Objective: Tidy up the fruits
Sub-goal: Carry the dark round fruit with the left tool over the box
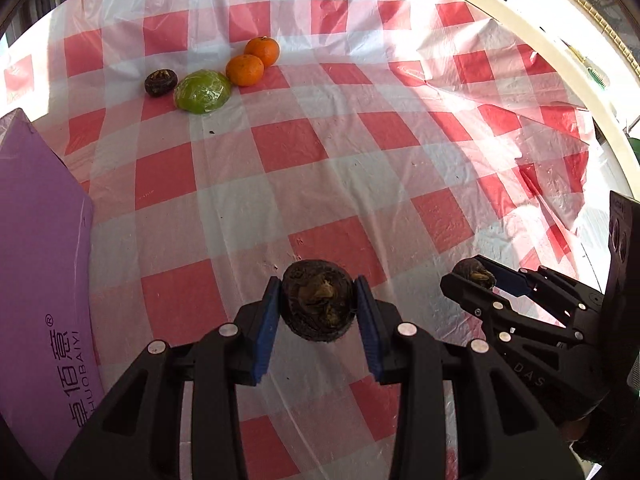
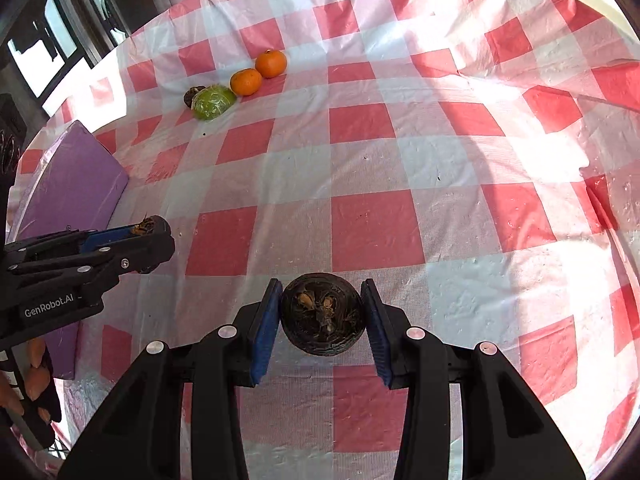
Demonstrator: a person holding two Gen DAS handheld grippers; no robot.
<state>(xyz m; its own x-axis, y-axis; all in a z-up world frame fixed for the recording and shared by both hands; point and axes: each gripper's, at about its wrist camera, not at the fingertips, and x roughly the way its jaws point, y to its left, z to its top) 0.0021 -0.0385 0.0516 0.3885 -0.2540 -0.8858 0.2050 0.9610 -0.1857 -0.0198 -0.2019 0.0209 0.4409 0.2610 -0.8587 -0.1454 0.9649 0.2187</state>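
Note:
My left gripper (image 1: 317, 306) is shut on a dark brown mangosteen (image 1: 318, 300) above the checked cloth. My right gripper (image 2: 322, 316) is shut on another dark mangosteen (image 2: 321, 314). The right gripper also shows in the left wrist view (image 1: 480, 276), and the left gripper in the right wrist view (image 2: 150, 230). Far across the table lie a third mangosteen (image 1: 161, 82), a green fruit wrapped in plastic film (image 1: 203, 91) and two oranges (image 1: 245, 69) (image 1: 262, 50) in a row. They also show in the right wrist view: green fruit (image 2: 213, 102), oranges (image 2: 245, 81) (image 2: 271, 63).
A red and white checked tablecloth (image 1: 288, 148) covers the table. A purple box (image 1: 40, 264) lies at the left edge; it also shows in the right wrist view (image 2: 72, 184). The cloth is crumpled at the right (image 1: 540, 152), by a pale table rim.

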